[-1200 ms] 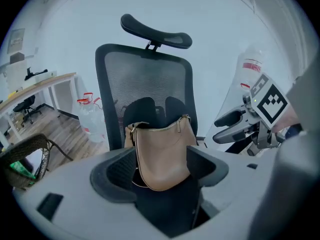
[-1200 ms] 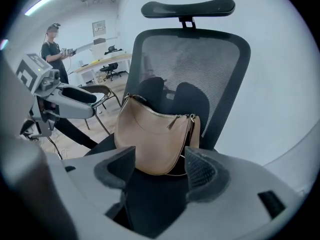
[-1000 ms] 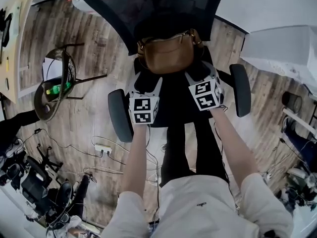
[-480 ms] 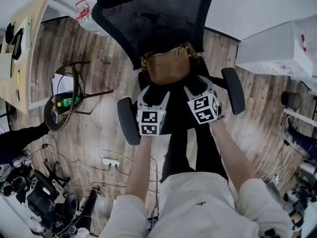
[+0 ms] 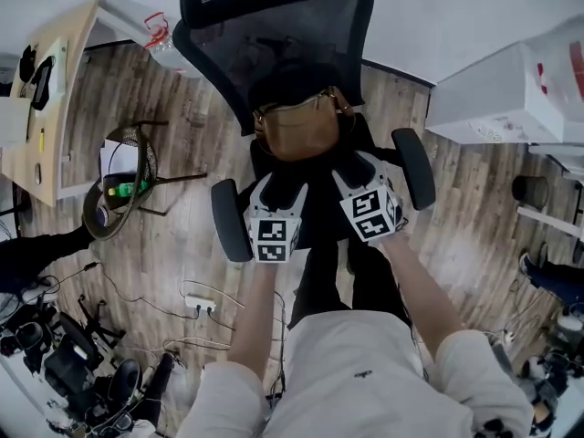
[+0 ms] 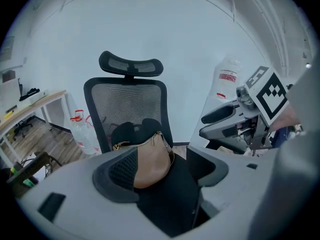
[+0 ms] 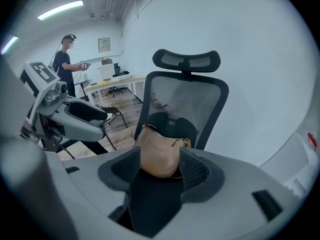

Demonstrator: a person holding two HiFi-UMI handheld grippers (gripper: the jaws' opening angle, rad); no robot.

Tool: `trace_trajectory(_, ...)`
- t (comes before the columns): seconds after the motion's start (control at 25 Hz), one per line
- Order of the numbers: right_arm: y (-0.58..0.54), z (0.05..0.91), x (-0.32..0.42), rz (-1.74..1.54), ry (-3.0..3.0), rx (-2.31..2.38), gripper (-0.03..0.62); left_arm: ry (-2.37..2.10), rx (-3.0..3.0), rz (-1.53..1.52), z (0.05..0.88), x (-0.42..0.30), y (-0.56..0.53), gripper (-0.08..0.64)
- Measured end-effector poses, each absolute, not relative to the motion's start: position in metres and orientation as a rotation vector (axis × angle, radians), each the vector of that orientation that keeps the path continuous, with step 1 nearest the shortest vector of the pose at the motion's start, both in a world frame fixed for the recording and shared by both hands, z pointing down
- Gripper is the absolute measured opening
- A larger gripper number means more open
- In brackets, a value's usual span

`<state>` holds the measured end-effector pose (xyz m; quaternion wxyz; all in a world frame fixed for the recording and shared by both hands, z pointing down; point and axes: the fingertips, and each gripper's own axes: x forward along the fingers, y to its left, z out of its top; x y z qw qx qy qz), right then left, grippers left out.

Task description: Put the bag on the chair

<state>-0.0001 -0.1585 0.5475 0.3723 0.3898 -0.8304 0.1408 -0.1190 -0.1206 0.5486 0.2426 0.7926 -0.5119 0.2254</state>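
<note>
Bag [image 5: 297, 128] rests on the chair [image 5: 274, 26] seat, upper centre. Left claw [image 5: 278, 190] gapes empty just below it. Right claw [image 5: 351, 172], apart and empty, has just been closing.

Tan leather bag [image 5: 297, 128] sits upright on black mesh chair [image 5: 274, 26] seat, leaning against the backrest, strap on top.

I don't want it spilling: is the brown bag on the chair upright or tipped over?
Upright: the bag stands on the chair seat, its top edge up, leaning against the backrest.
</note>
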Motion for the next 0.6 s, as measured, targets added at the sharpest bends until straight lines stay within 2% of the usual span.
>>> trace_trajectory(0.6, -0.094, 0.489, 0.048, 0.282, -2.274, 0.936, 0.210, -1.536, 2.127, 0.608, 0.494, -0.071, -0.057, 0.302)
